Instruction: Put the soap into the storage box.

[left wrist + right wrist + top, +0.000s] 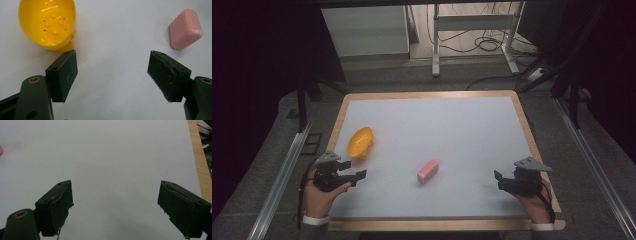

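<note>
Showing one yellow bowl [360,142], one pink block [427,171], two grippers

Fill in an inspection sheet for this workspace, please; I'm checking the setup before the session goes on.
Surface: white board with a wooden rim, flat and bare apart from two things.
Job's things: yellow bowl tipped on its side near the left edge; pink block lying apart from it near the middle.
Clutter: nothing seen.
Grippers: left claw open, nothing between its jaws, pointing toward the bowl and the block; right claw open and empty over bare board.
Cables: a black cable trails from the left claw; loose cords on the floor beyond the table.
Surroundings: white table frame, metal rails either side, dark room.
</note>
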Motion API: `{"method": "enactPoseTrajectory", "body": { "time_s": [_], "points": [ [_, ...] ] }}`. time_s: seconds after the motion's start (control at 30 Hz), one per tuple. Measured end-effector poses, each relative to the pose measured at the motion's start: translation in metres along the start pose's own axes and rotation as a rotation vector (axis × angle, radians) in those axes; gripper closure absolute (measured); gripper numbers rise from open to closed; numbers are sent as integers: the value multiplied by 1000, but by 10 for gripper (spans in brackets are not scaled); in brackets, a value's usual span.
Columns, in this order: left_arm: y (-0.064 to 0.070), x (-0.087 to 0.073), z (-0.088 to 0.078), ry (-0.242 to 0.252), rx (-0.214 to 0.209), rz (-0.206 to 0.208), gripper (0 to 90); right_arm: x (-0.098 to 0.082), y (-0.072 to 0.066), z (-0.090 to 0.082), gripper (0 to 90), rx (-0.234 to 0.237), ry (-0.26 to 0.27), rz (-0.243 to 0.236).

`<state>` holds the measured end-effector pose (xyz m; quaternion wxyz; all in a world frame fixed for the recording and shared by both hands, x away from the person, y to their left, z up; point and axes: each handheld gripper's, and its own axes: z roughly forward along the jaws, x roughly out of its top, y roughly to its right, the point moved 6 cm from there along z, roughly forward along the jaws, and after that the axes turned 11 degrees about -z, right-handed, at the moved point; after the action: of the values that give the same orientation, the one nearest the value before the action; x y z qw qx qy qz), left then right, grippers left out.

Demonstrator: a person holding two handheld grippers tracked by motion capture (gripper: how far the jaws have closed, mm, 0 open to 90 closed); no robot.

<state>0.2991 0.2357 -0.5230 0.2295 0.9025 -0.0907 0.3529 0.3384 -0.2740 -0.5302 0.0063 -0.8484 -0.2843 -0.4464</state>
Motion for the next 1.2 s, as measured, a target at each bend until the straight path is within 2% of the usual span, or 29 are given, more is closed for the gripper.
{"method": "enactPoseTrajectory", "body": {
  "time_s": [0.13,0.33,0.5,0.93,1.2],
  "points": [
    [11,7,-1,9,15,20,257,-2,1,0,125,10,-2,3],
    [20,15,-1,1,26,27,259,-2,5,-2,125,6,6,7],
    [28,20,1,-11,17,59,258,-4,5,-1,125,4,0,7],
    [41,27,6,-25,2,97,256,-6,5,-1,122,-3,-12,-4],
    [55,36,13,-29,-15,126,253,-8,7,-3,123,-11,-17,0]
  ]
}}
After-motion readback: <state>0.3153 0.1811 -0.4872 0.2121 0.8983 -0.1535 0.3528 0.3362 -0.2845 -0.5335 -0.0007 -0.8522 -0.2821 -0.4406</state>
